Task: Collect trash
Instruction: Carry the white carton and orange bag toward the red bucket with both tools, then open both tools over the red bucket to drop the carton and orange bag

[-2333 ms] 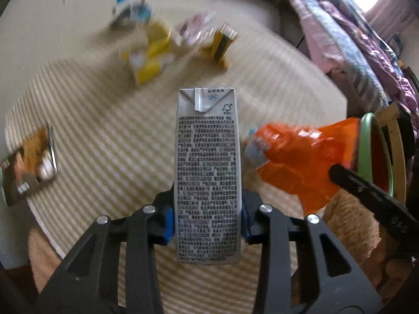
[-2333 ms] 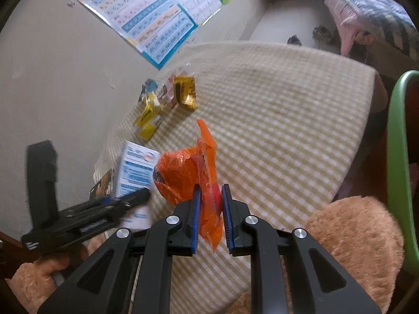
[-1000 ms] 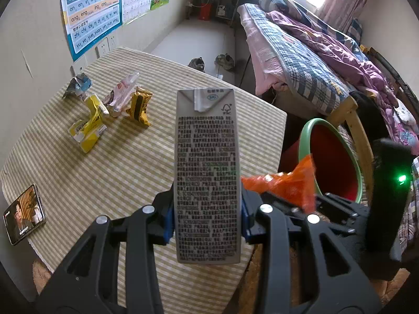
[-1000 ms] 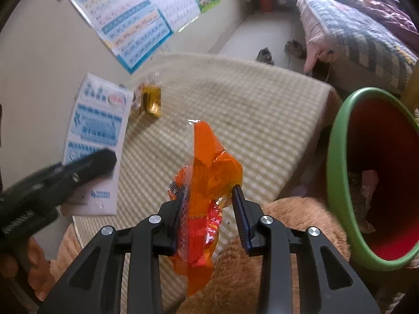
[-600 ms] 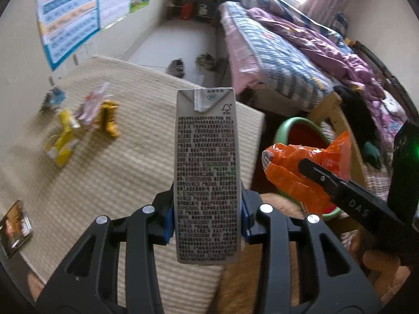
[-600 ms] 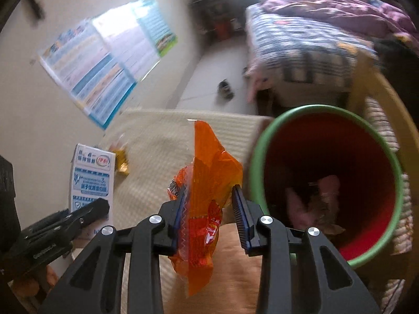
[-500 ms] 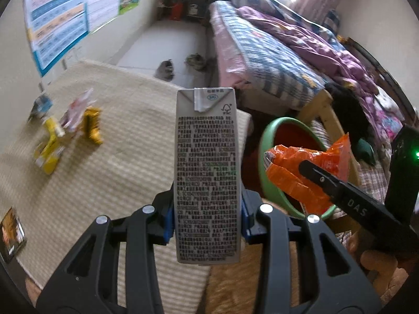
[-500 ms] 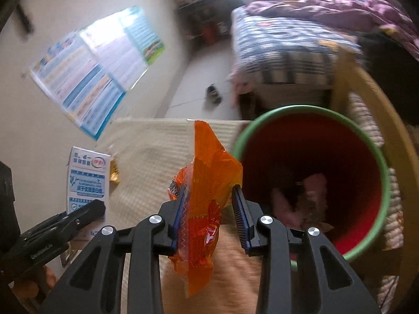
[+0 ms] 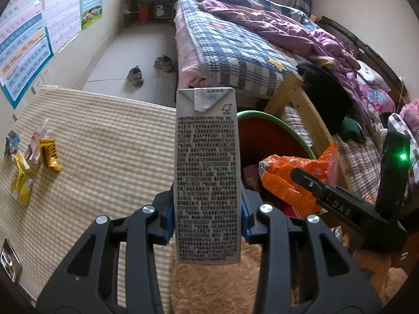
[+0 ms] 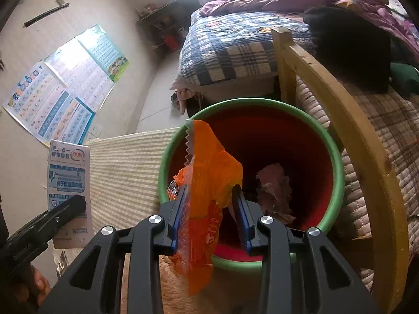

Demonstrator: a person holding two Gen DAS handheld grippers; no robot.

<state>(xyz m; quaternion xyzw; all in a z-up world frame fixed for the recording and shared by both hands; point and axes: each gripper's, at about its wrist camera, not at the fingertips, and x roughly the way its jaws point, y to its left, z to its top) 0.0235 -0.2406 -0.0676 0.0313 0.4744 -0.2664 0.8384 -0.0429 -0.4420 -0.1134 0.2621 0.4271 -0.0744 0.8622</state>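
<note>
Both grippers have swung off the striped surface (image 9: 104,157) toward the bin since a second ago: back then the left wrist view showed mostly tablecloth, and now the bed (image 9: 235,52) and the bin's green rim fill the background.

Left gripper (image 9: 207,214) grips a tall grey milk carton (image 9: 207,170), fingers (image 9: 169,217) pressed against its two narrow sides. The carton stands upright between them, its facing panel packed with dense black print, a folded flap and small logos at the top edge. It hangs over the surface's edge, just beside the bin (image 9: 277,136).

Right gripper (image 10: 209,217) holds a crinkled orange snack wrapper (image 10: 209,183). The wrapper is glossy and partly see-through, with a serrated torn edge running up its left side and red print low down. It sits against the left finger (image 10: 180,209), while the right finger stands a little off its bulge, so the fingers are part closed around it. The wrapper pokes up over the near rim of the bin (image 10: 337,162), which is red inside with a green lip and already holds some pinkish crumpled trash (image 10: 275,185).

Left behind on the surface, well apart from the carton, lie several small wrappers (image 9: 48,154), yellow, white and blue, near the wall side. A phone (image 9: 9,259) lies at the surface's near corner.
</note>
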